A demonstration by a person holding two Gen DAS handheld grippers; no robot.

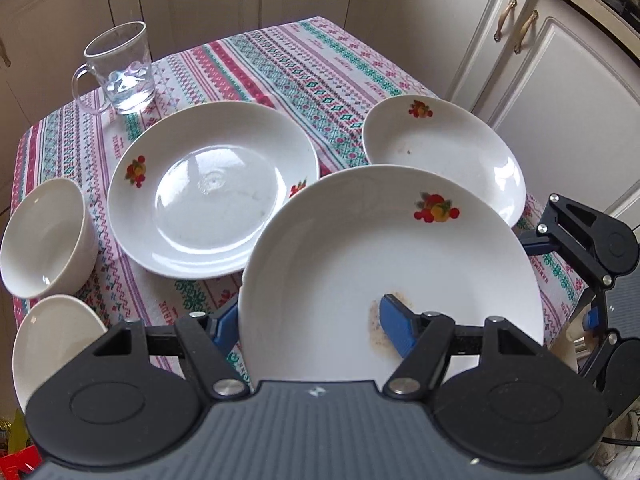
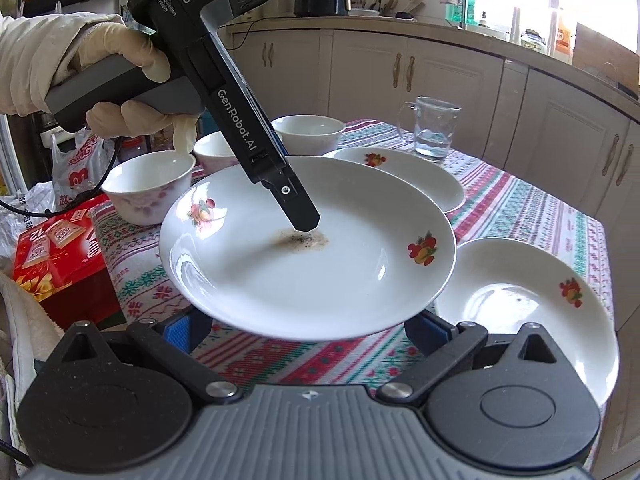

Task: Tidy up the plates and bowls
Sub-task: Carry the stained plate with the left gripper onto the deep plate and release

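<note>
My left gripper point(image 1: 310, 320) is shut on the near rim of a white plate point(image 1: 380, 248) with fruit motifs and a brown stain. One blue pad point(image 1: 396, 328) lies on the stain; the other finger is under the rim. In the right wrist view the plate point(image 2: 320, 272) hangs tilted above the table, held by the left gripper point(image 2: 304, 222). My right gripper point(image 2: 306, 330) is open, its fingers spread wide below the plate's near edge. A second plate point(image 1: 212, 192) and a third plate point(image 1: 444, 152) lie on the table. White bowls point(image 1: 44, 240) point(image 1: 52, 344) stand at the left.
A glass mug point(image 1: 120, 68) with a little water stands at the far corner of the patterned tablecloth point(image 1: 304, 64). A red box point(image 2: 60, 248) and bags sit beyond the table's left side. Cream cabinets point(image 1: 560, 92) close in behind. A gloved hand point(image 2: 120, 68) holds the left gripper.
</note>
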